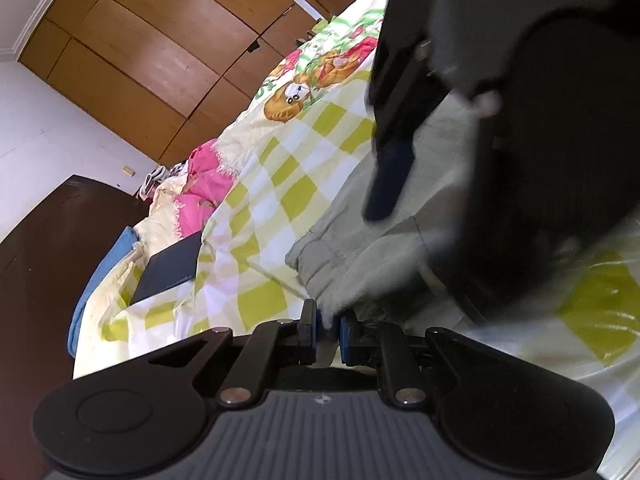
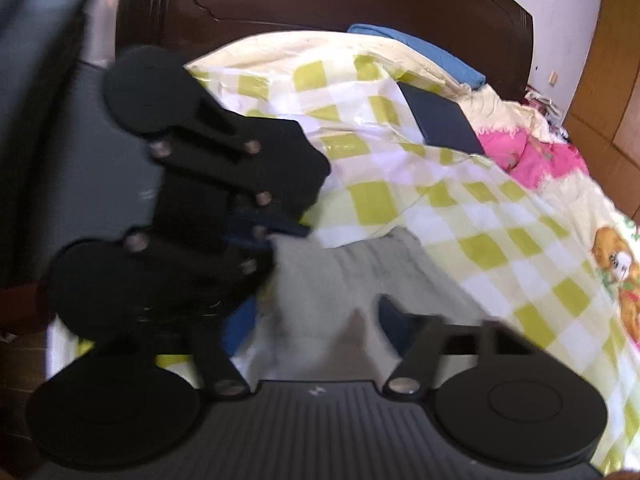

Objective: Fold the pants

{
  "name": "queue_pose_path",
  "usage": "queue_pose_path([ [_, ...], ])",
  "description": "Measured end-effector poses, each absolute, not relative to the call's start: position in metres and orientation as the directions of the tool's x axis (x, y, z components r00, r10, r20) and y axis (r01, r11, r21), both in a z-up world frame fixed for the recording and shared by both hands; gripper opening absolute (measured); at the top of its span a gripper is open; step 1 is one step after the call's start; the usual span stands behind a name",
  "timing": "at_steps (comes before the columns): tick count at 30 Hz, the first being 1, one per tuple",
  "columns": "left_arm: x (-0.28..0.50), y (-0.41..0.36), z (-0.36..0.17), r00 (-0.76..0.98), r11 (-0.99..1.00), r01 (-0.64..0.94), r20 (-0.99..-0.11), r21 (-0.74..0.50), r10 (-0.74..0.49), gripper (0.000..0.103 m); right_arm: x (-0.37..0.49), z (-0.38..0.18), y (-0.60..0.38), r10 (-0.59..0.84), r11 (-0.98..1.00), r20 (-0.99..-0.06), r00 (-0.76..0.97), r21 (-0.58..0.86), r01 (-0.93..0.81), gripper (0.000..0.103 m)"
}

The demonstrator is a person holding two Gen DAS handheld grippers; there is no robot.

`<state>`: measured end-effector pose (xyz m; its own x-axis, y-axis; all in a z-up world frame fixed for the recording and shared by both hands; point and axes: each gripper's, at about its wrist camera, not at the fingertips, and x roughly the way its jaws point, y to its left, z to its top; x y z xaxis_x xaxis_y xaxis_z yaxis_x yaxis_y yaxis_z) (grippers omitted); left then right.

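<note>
1. Grey pants [image 1: 372,248] lay on the checked quilt [image 1: 280,184].
2. Left gripper [image 1: 329,326] was clamped on the pants' edge.
3. Right gripper [image 2: 362,320]: blurred; jaws seemingly apart, pants between them.

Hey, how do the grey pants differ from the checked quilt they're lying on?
The pants are plain grey; the quilt is checked yellow-green and white with cartoon prints. The pants lie bunched in a small heap; the quilt spreads across the bed under them. The left gripper pinches the pants' edge, not the quilt. Both are soft, wrinkled fabric.
</note>
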<state>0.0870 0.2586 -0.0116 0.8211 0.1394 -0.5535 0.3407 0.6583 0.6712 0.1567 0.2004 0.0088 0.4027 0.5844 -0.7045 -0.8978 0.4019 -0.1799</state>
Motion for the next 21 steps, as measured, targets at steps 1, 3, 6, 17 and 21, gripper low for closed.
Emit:
queue_pose_path([
  [1,0.085,0.26,-0.012,0.819,0.666,0.34,-0.557,0.664,0.137,0.032,0.166,0.009,0.198,0.586,0.417,-0.717,0.378,-0.133,-0.899,0.006],
  [3,0.076,0.262,-0.012,0.817,0.68,0.332,-0.559,0.654,0.14,0.032,0.181,0.014,0.186,0.581,0.457,-0.723,0.374,-0.09,-0.885,0.006],
  [6,0.061,0.255,-0.012,0.807,0.698,0.371,-0.584,0.612,0.084,0.032,0.195,0.025,0.165,0.583,0.516,-0.727,0.363,-0.014,-0.856,0.006],
  [17,0.072,0.217,-0.072,0.816,0.392,0.484,-0.565,0.783,0.123,0.04,0.2,0.033,0.151,0.554,0.513,-0.744,0.373,-0.047,-0.857,0.006],
  [21,0.061,0.225,-0.058,0.808,0.38,0.515,-0.583,0.769,0.085,0.046,0.199,0.031,0.155,0.564,0.498,-0.748,0.351,-0.031,-0.866,0.006],
])
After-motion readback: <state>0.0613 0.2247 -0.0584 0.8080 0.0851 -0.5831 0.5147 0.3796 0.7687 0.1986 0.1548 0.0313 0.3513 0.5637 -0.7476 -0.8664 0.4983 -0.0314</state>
